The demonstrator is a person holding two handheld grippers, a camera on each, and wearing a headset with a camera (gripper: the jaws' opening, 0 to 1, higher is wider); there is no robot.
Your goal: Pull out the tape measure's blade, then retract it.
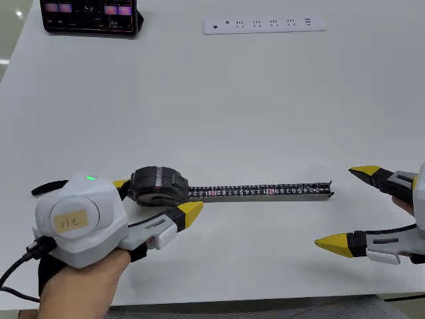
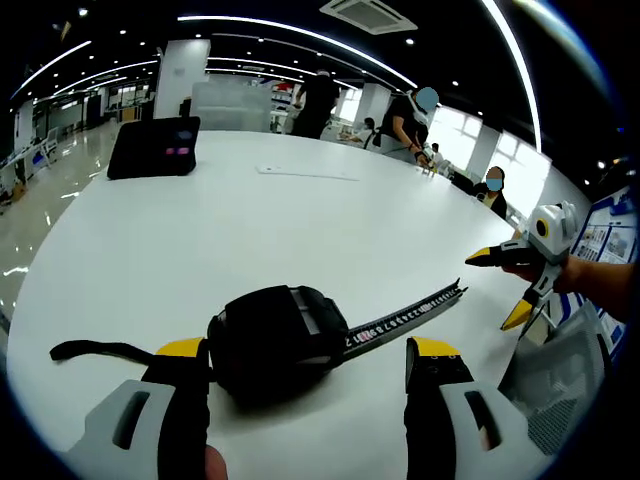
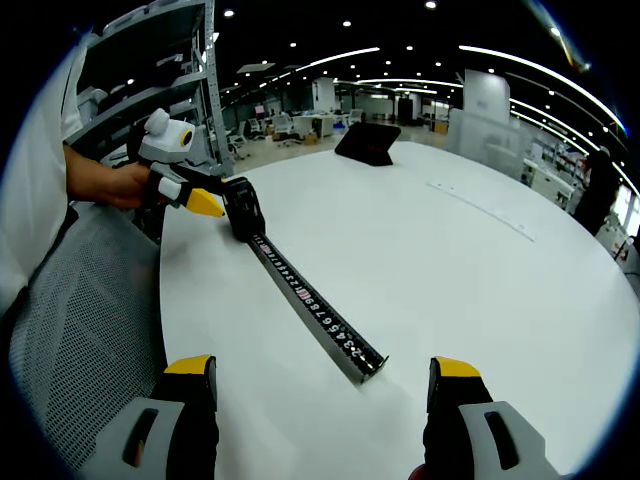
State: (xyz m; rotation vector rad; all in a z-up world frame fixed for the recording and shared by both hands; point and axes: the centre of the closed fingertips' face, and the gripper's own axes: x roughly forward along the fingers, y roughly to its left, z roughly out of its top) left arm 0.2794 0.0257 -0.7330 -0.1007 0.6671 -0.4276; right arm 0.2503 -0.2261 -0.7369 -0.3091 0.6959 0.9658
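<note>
My left hand-held gripper [image 1: 156,197] stands open around the tape measure's case [image 1: 158,185], with one jaw close beside it and the other apart. The blade [image 1: 265,191] lies drawn out on the tabletop [image 1: 232,100] toward my right hand-held gripper [image 1: 345,207], which is also open. The blade's tip [image 3: 368,370] sits just ahead between its jaws, untouched. Pulling out looks done. Next I'd steady the case and feed the blade back in.
</note>
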